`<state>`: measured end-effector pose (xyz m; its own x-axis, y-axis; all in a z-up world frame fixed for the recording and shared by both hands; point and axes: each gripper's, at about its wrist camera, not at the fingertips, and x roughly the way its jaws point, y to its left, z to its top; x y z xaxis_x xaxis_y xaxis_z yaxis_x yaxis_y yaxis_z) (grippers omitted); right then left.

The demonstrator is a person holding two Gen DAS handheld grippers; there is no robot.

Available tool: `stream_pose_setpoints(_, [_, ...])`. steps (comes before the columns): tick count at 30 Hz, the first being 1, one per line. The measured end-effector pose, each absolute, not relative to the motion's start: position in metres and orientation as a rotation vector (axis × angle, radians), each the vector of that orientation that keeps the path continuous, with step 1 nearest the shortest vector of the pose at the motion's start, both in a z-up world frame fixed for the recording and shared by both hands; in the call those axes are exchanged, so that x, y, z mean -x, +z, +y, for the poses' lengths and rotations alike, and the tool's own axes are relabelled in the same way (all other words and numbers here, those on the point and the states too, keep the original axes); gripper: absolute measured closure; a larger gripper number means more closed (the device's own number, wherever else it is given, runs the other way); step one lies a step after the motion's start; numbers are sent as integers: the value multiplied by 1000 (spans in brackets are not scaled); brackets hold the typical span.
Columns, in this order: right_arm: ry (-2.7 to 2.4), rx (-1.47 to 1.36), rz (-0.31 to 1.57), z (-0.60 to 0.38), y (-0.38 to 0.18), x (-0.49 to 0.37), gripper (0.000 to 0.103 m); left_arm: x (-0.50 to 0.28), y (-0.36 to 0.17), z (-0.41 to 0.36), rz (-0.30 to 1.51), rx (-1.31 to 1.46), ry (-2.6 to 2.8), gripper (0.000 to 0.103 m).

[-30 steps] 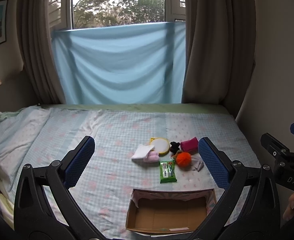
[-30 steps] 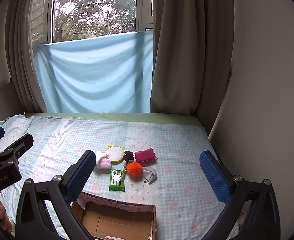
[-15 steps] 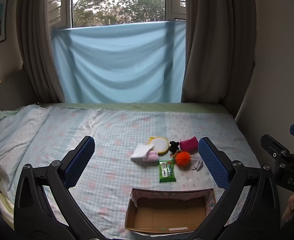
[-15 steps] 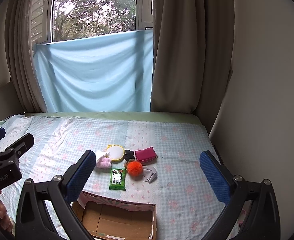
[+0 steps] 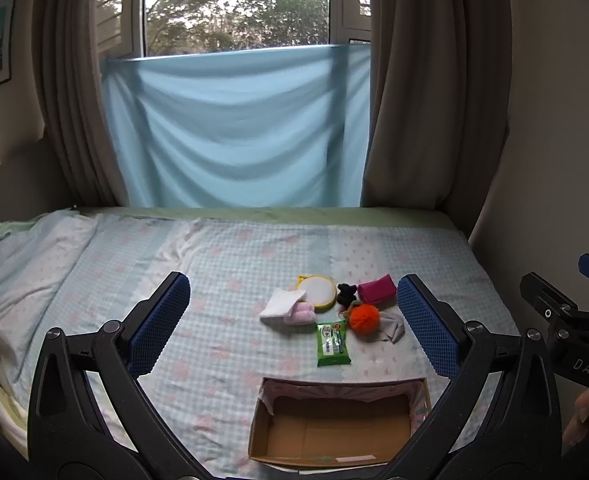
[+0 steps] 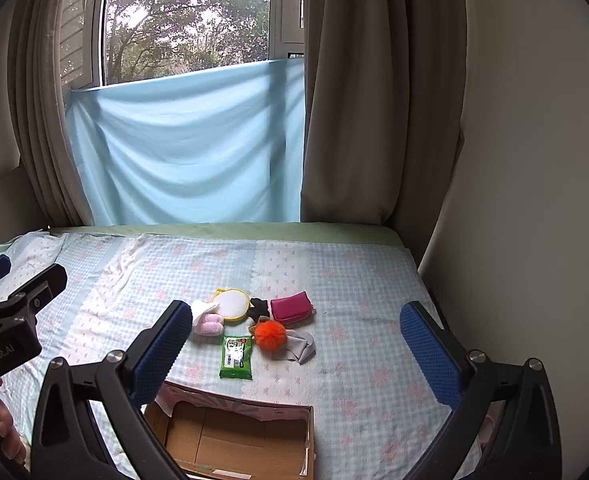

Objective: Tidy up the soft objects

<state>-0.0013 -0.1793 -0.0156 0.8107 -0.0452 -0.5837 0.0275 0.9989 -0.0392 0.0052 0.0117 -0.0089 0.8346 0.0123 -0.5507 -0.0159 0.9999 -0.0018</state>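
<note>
A cluster of soft items lies mid-bed: an orange pom-pom (image 5: 365, 318) (image 6: 269, 332), a green wipes pack (image 5: 332, 344) (image 6: 236, 357), a magenta pouch (image 5: 376, 289) (image 6: 291, 307), a round yellow-rimmed puff (image 5: 315, 292) (image 6: 232, 305), a white folded cloth (image 5: 279, 304), pink fluffy slippers (image 5: 299, 315) (image 6: 208, 325), a black item (image 5: 346, 293) and a grey cloth (image 5: 390, 327) (image 6: 301, 345). An open, empty cardboard box (image 5: 330, 428) (image 6: 230, 436) sits nearer me. My left gripper (image 5: 294, 324) and right gripper (image 6: 296, 350) are both open and empty, held above the box short of the items.
The bed (image 5: 214, 264) has a checked blue sheet, rumpled bedding at the left (image 5: 10, 276) and a wall along the right (image 6: 534, 200). Brown curtains and a blue cloth (image 5: 234, 132) hang over the window behind the bed.
Both views have shifted only slightly; the items and box look a touch lower or nearer. Both grippers stay open and nothing was touched.
</note>
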Motion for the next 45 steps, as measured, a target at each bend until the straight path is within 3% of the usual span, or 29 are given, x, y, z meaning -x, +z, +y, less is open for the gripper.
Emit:
stream_pose_setpoints(9, [-54, 17, 663, -178, -22, -2, 0, -12, -14, 26, 607, 14, 13, 1])
stream_pose_setpoints(18, [-64, -41, 769, -167, -73, -43, 0, -66, -58, 64, 733, 65, -41, 1])
stream_pose_setpoints(28, [-24, -62, 874, -155, -165, -121, 0, -162, -159, 83, 897, 113, -83, 1])
stream_pose_setpoints(45, [34, -49, 1132, -165, -322, -264, 0, -320, -366, 85, 1265, 426, -57, 1])
